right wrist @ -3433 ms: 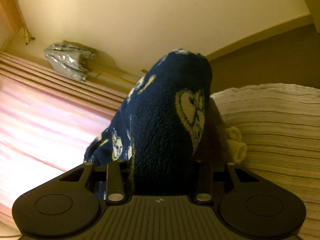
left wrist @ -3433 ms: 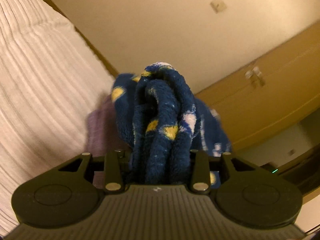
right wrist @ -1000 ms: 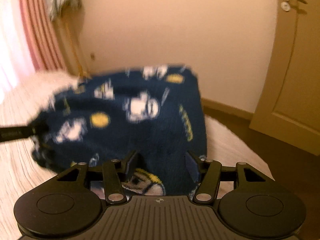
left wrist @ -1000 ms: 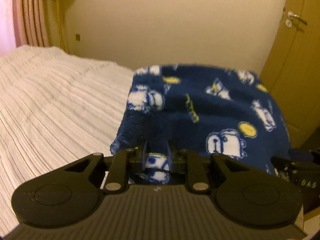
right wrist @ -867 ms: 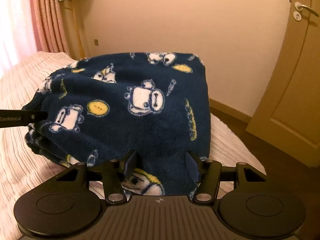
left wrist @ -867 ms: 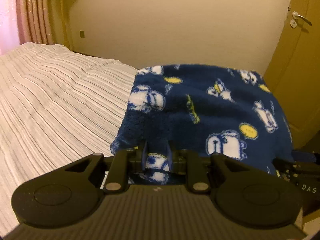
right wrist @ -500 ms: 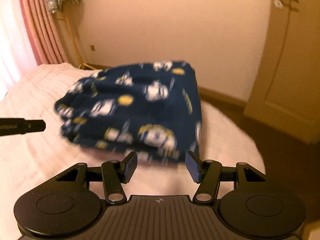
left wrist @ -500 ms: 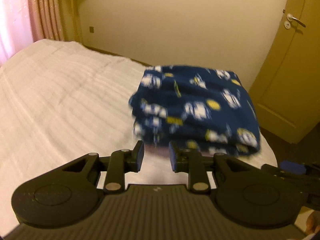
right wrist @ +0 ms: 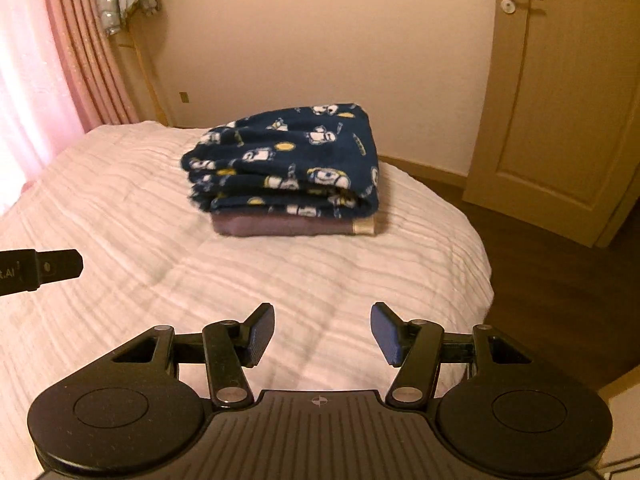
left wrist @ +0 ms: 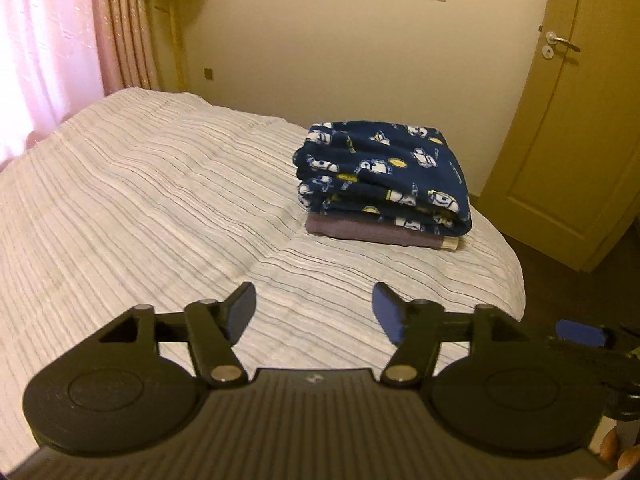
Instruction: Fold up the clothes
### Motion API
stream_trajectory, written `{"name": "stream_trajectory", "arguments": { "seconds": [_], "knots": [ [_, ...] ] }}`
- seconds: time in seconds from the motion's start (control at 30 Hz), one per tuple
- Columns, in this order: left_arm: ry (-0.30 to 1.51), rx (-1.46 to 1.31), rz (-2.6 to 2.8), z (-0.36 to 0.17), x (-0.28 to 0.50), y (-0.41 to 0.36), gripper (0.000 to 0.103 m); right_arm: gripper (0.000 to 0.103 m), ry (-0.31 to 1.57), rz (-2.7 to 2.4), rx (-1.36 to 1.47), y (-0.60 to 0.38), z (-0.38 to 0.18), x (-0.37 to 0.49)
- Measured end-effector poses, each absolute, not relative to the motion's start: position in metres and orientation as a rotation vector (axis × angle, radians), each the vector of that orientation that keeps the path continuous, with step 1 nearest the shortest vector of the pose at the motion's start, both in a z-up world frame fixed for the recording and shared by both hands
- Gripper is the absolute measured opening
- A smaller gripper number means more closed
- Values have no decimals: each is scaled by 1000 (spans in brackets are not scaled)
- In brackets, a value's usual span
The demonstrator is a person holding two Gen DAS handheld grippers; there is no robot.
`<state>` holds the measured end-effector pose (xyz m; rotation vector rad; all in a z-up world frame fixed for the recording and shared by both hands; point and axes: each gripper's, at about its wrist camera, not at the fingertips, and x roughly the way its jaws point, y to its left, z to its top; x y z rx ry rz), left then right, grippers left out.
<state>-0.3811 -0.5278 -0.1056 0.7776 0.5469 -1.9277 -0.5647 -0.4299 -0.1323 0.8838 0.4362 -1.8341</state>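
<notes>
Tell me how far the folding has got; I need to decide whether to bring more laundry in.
Done: the navy patterned fleece lies folded on a folded mauve garment, stacked near the bed's far corner. In hand: nothing; the left gripper and right gripper are both open and empty, back from the stack. Left: no unfolded clothes show in either view.

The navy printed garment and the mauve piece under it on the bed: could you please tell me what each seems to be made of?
The navy printed garment looks like thick fleece or plush: matt, with a fuzzy nap and fat, rounded fold edges. The mauve piece beneath looks like a thinner, smoother fabric, possibly a cotton knit, lying flat with a crisp edge; its weave is too small to tell. The bed cover looks like ribbed, textured woven cloth.
</notes>
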Motion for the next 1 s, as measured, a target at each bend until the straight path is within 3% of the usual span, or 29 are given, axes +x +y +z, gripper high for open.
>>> {"name": "stream_trajectory", "arguments": {
  "seconds": [0.2, 0.47, 0.6, 1.0],
  "knots": [
    [539, 729, -1916, -125, -376, -505, 71, 58, 440, -1823, 842, -408, -138, -549],
    [491, 705, -1848, -214, -387, -485, 71, 58, 446, -1922, 643, -399, -204, -554],
    [478, 668, -1829, -236, -384, -465, 71, 58, 361, -1916, 636, -385, -232, -560],
    [477, 609, -1773, -234, -369, -368, 72, 58, 360, -1850, 526, -305, -243, -545]
  ]
}}
